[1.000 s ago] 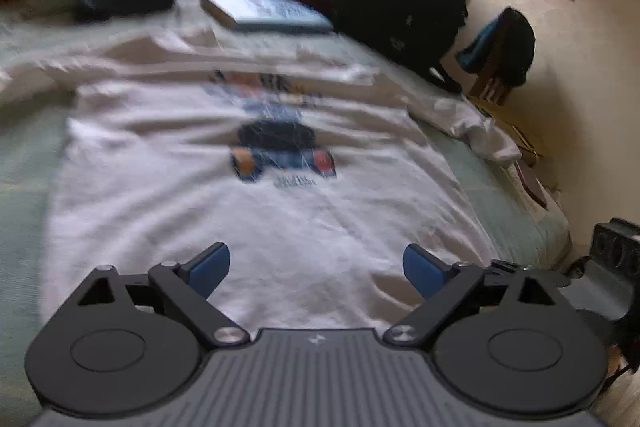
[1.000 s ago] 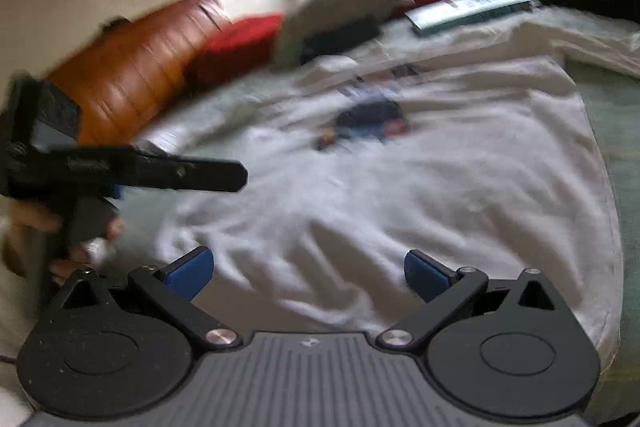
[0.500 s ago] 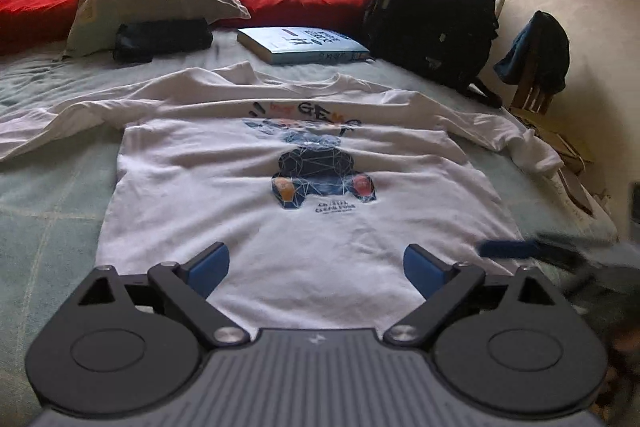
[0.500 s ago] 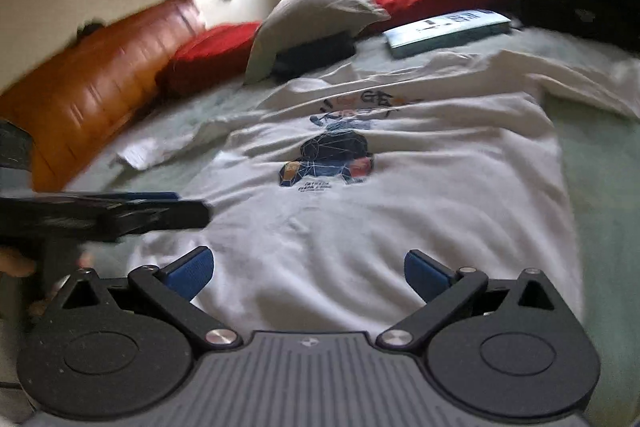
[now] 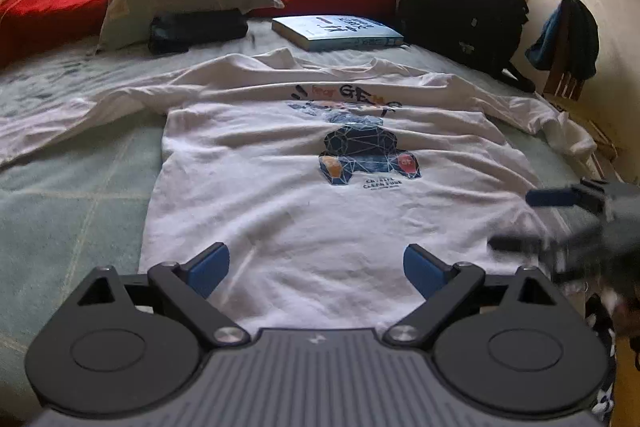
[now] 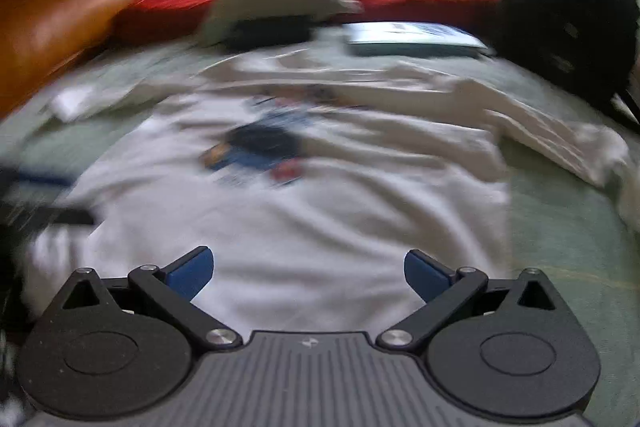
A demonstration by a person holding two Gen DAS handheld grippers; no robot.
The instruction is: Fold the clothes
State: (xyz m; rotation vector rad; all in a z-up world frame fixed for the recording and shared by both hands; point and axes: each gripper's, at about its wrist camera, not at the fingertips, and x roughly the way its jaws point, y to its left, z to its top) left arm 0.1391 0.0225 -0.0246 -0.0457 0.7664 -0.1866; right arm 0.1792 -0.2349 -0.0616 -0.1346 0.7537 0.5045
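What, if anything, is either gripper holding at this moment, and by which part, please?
Nothing is held. The left gripper and right gripper both stand open above the hem end of the white T-shirt, which lies spread on the bed.

Both hand-held grippers [image 5: 316,269] [image 6: 309,273] wide open

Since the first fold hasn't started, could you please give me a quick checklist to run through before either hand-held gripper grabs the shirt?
1. White T-shirt spread flat, print up: ok.
2. Left hand-held gripper open and empty: ok.
3. Right hand-held gripper open and empty: ok.
4. Sleeves laid out: not ok; the right sleeve is bunched at the bed edge.
5. Book clear of the shirt: ok.
6. Hem corners visible: cannot tell.
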